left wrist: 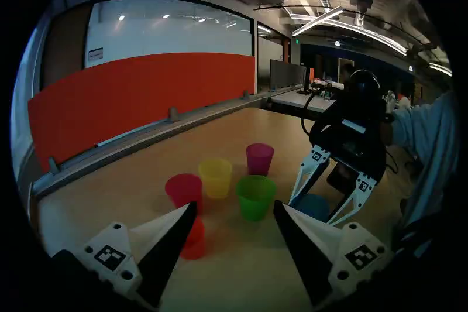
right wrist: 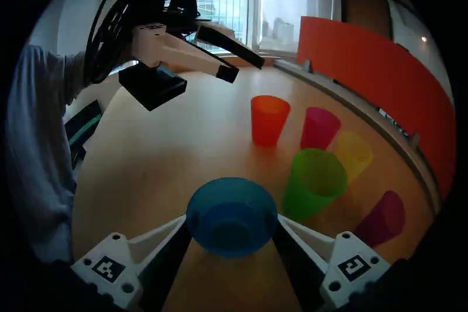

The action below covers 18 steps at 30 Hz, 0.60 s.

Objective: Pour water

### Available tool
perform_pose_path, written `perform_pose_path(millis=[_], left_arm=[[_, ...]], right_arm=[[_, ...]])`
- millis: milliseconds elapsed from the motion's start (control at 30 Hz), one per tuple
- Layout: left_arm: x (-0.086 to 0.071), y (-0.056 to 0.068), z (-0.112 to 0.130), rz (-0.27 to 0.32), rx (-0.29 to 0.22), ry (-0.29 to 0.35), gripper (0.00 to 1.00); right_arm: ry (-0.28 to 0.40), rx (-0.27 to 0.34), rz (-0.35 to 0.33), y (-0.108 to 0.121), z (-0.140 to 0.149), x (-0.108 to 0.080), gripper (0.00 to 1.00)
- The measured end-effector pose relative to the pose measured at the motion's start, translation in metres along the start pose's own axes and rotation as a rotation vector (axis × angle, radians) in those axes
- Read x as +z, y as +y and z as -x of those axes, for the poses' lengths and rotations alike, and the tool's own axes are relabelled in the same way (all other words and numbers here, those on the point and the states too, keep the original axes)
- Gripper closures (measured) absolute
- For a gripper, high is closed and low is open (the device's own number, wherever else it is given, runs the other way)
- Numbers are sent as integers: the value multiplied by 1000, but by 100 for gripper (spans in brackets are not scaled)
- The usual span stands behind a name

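Several plastic cups stand in a cluster on the wooden table (left wrist: pixel 245 277): red (left wrist: pixel 184 189), orange (left wrist: pixel 196 242), yellow (left wrist: pixel 215 176), green (left wrist: pixel 255 196) and magenta (left wrist: pixel 259 158). My left gripper (left wrist: pixel 234 206) is open, low over the table, its fingers either side of the green cup but short of it. My right gripper (right wrist: pixel 232 221) is shut on a blue cup (right wrist: pixel 232 215), whose open mouth faces the camera. From the left gripper view, the blue cup (left wrist: pixel 314 205) sits low between the right gripper (left wrist: pixel 313 211) fingers, right of the green cup. I see no water.
An orange partition (left wrist: pixel 140 95) and a metal rail (left wrist: pixel 146 133) run along the table's far edge. A person's sleeve (left wrist: pixel 427 130) is at the right. In the right gripper view the left gripper (right wrist: pixel 244 69) hovers open above the table, beyond the orange cup (right wrist: pixel 269 119).
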<state>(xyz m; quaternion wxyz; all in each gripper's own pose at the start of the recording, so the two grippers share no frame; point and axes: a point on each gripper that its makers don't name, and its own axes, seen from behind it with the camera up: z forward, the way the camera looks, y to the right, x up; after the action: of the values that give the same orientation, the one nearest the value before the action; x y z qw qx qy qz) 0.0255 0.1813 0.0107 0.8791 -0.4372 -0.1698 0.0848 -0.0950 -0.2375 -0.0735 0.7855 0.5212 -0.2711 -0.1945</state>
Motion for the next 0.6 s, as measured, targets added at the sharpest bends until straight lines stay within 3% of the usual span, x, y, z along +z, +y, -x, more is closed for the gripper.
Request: perform_pose_path(millis=[233, 600], left_arm=[[0, 1, 1, 1, 0, -2, 3], [2, 6, 2, 1, 1, -7, 3]], right_arm=[[23, 16, 10, 0, -6, -17, 10], [87, 52, 59, 11, -25, -60, 10]])
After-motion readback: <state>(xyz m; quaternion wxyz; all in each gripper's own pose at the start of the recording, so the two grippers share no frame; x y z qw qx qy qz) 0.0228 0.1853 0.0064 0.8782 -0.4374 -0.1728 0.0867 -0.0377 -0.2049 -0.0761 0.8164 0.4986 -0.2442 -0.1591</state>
